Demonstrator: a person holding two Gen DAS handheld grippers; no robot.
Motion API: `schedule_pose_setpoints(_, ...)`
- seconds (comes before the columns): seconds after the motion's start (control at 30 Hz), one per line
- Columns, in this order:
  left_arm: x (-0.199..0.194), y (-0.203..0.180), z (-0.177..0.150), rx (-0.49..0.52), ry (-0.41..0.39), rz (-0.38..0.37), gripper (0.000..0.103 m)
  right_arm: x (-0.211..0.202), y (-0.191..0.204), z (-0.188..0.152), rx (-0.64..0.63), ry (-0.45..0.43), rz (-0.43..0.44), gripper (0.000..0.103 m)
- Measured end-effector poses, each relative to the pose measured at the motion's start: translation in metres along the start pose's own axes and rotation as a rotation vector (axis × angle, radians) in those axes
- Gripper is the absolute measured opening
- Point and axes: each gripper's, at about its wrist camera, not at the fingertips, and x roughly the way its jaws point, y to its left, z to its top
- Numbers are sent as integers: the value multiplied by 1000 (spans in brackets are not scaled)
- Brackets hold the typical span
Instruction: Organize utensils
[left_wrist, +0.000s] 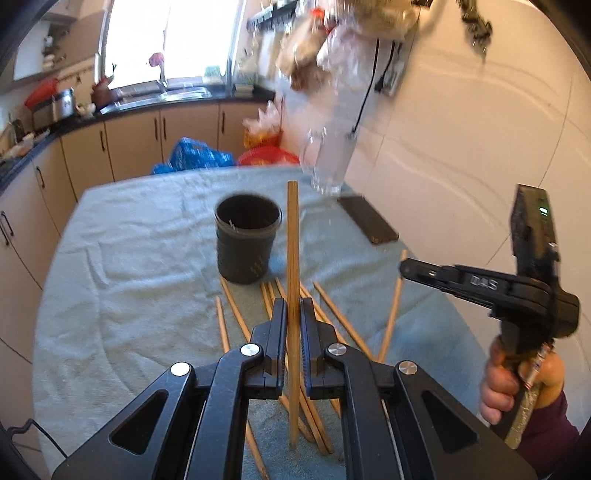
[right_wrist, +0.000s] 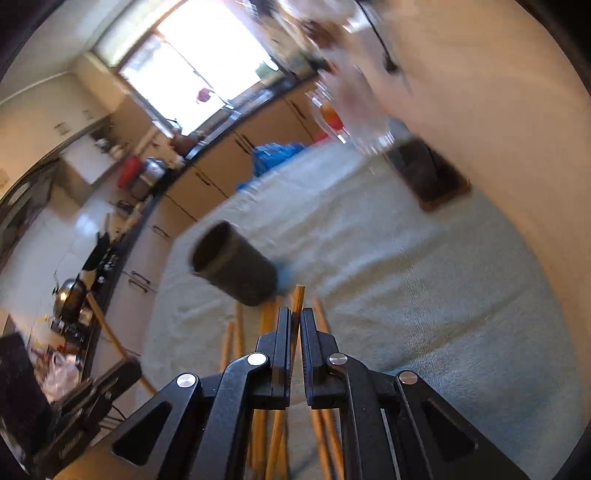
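Left gripper (left_wrist: 293, 317): jaws are closing narrow on one long wooden chopstick (left_wrist: 293, 280), pads pressing both sides, stick standing upright between them, its top showing just right of the dark ribbed cylindrical plastic holder cup (left_wrist: 246, 242).

Right gripper (right_wrist: 294, 325): jaws are pinching nearly shut on a second wooden chopstick (right_wrist: 297, 295), whose squared tip is poking out past the fingertips. In the left wrist view that same gripper (left_wrist: 406, 267) is hanging over the right side of the pile, a hand (left_wrist: 517, 384) gripping its handle.

Holder cup (right_wrist: 236, 267) is standing upright on the pale blue-grey towel cloth (left_wrist: 129, 277) covering the table, just beyond the pile. Inside looks empty apart from a small pale glint near the rim; can't tell what that is.

Remaining loose wooden chopsticks (left_wrist: 236, 317) are lying fanned out on the cloth in front of the cup, several crossing each other, none touching the cup as far as I can see.

Progress: early, I'd judge. Nothing is visibly standing in the cup; two sticks are in the jaws, neither over the opening yet. Left: dropping both in, then clearing the rest of the pile.
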Motion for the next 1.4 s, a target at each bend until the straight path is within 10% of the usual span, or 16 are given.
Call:
schedule_pose_setpoints(0.77,-54,27,79,-92,-235,61,7,-82,118,71,-294,-268,47,2)
schedule_pose_setpoints(0.9,-50,35,77,-111,-225,55,7,-58,96,82,-271,-202,-3,10)
schedule_pose_setpoints(1.0,-43,38,65,-125,-184,25,7,-34,49,75,-200,-102,-11,52)
schedule_pose_setpoints(1.2,-14,47,24,-131,-60,3,7,30,-33,26,-222,195,-154,53)
schedule_pose_setpoints(1.4,8,76,-1,-195,34,48,8,65,-54,6,-283,299,-168,53)
